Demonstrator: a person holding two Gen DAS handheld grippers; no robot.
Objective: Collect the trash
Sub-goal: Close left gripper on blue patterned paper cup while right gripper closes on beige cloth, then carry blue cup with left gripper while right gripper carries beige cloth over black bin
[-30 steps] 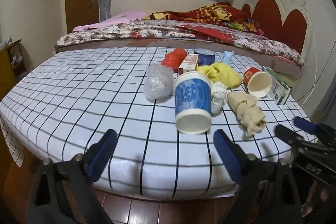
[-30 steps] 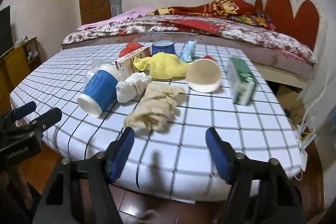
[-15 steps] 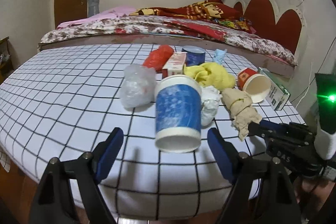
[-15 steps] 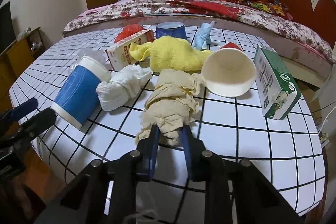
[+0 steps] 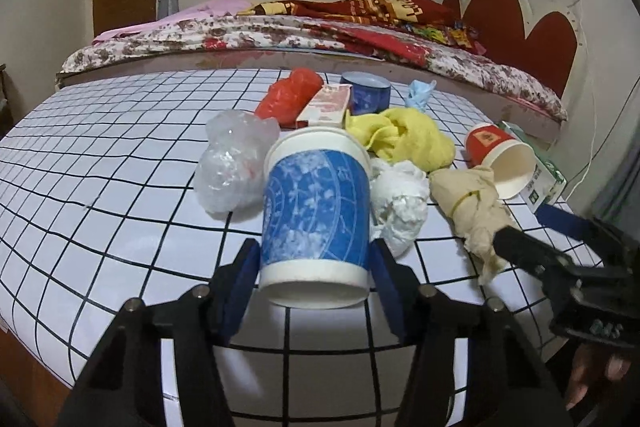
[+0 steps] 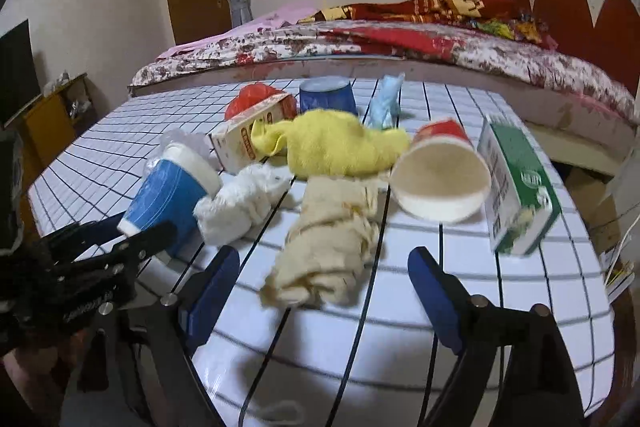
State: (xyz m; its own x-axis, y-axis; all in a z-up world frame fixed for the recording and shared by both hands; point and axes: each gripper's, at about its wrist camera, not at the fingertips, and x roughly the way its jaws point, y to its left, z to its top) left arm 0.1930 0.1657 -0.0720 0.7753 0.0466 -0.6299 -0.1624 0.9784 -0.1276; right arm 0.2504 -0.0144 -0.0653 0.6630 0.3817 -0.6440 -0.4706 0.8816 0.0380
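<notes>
A pile of trash lies on the checked table [image 5: 100, 187]. My left gripper [image 5: 314, 279] is shut on the blue paper cup [image 5: 316, 211], its pads pressing both sides near the base; the cup also shows in the right wrist view [image 6: 172, 199]. My right gripper [image 6: 324, 291] is open, its fingers on either side of the beige crumpled cloth [image 6: 332, 243], which also shows in the left wrist view [image 5: 476, 211]. Around them lie a white tissue wad [image 6: 244, 203], a yellow cloth [image 6: 340, 143], a red paper cup [image 6: 440, 175] on its side and a green carton [image 6: 516, 187].
Further back lie a clear plastic bag [image 5: 232, 159], a red bag [image 5: 292, 95], a small red-white carton [image 5: 328, 105], a dark blue cup [image 5: 366, 93] and a light blue mask [image 5: 420, 93]. A bed [image 5: 320, 31] stands behind the table.
My left gripper moved in and closed on the blue cup. My right gripper, closed at the beige cloth half a second ago, has opened wide around it.
</notes>
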